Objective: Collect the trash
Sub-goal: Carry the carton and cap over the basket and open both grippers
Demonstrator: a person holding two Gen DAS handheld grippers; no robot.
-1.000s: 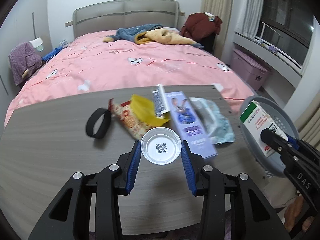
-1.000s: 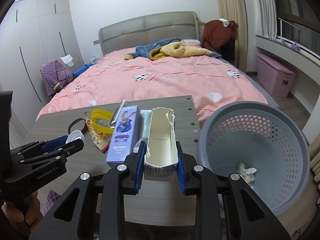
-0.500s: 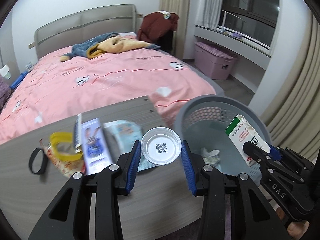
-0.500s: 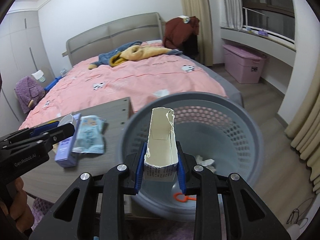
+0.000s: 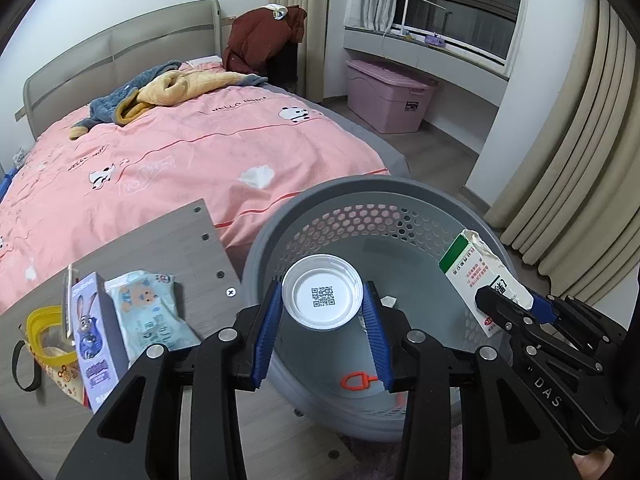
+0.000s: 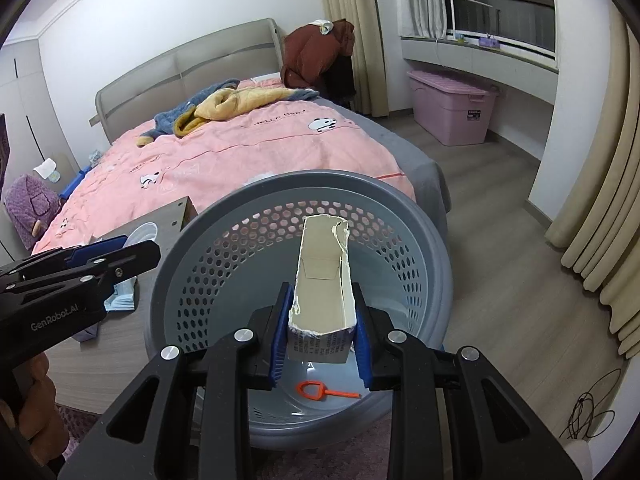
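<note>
Two grippers hang over the grey bin (image 5: 360, 196), each clamped on a piece of trash; the left gripper (image 5: 323, 312) has its blue fingers (image 5: 267, 328) closed on a white lid (image 5: 322, 297) with a QR code on it, held above the bin's left half; the right gripper (image 6: 321, 330) grips a torn-open carton (image 6: 322, 280) between its fingers (image 6: 281, 336), its open end pointing away from the camera, above the middle of the bin (image 6: 280, 188); in the left wrist view the same carton (image 5: 476, 276) shows a green and white printed side, over the bin's right part; an orange ring-pull (image 6: 326, 392) lies on the bin's floor, with some crumpled paper (image 5: 387, 301) partly hidden behind the left fingers; on the tabletop (image 5: 160, 236), just beside the bin, lie a light-blue wipes pack (image 5: 148, 312), a purple box (image 5: 94, 336) with a cartoon rabbit, a yellow ring (image 5: 46, 332) and a black band (image 5: 22, 368); a pink bed (image 5: 180, 140) lies beyond the tabletop.
</note>
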